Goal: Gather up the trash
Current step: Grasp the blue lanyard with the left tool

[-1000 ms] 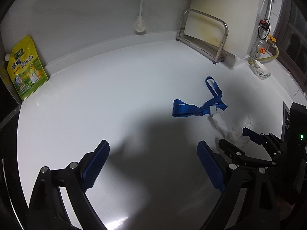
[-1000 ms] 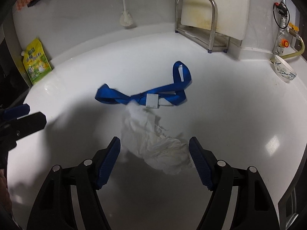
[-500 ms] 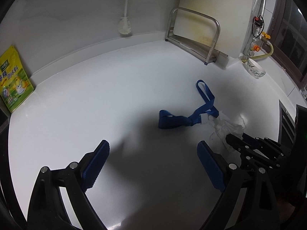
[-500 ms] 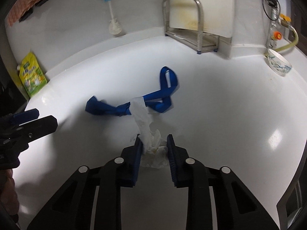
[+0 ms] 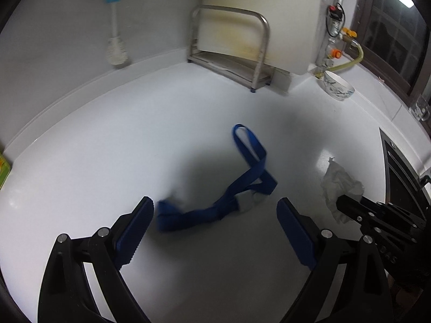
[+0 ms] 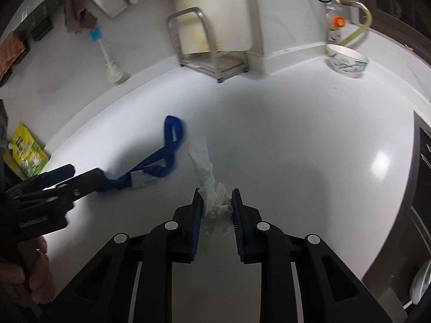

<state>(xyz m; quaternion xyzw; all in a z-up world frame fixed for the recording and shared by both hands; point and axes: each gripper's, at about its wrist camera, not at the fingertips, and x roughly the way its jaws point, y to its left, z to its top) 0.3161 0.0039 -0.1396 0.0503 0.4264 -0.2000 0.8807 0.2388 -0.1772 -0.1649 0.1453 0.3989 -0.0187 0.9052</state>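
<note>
Tool on the right (image 6: 214, 205) has just been closing and now pinches the crumpled white tissue (image 6: 208, 177) between its blue pads, where a second ago the jaws stood wide on either side of it. The tissue's free end stretches up and away over the white counter (image 6: 309, 140), which suggests the wad is being drawn off the surface, so the first piece of trash looks secured.

The left tool (image 5: 214, 230) is open with nothing gripped; it has slid over toward the blue strap (image 5: 237, 188), which now lies on the counter between its spread pads, one end close to the left pad. That strap is probably the next pickup.

No bin or bag shows in either view. The only container is a patterned white bowl (image 6: 347, 60) at the far edge near the yellow hose (image 6: 361, 24); its contents cannot be made out. A yellow-green refill pouch (image 6: 29, 157) leans at the counter's left edge.
</note>
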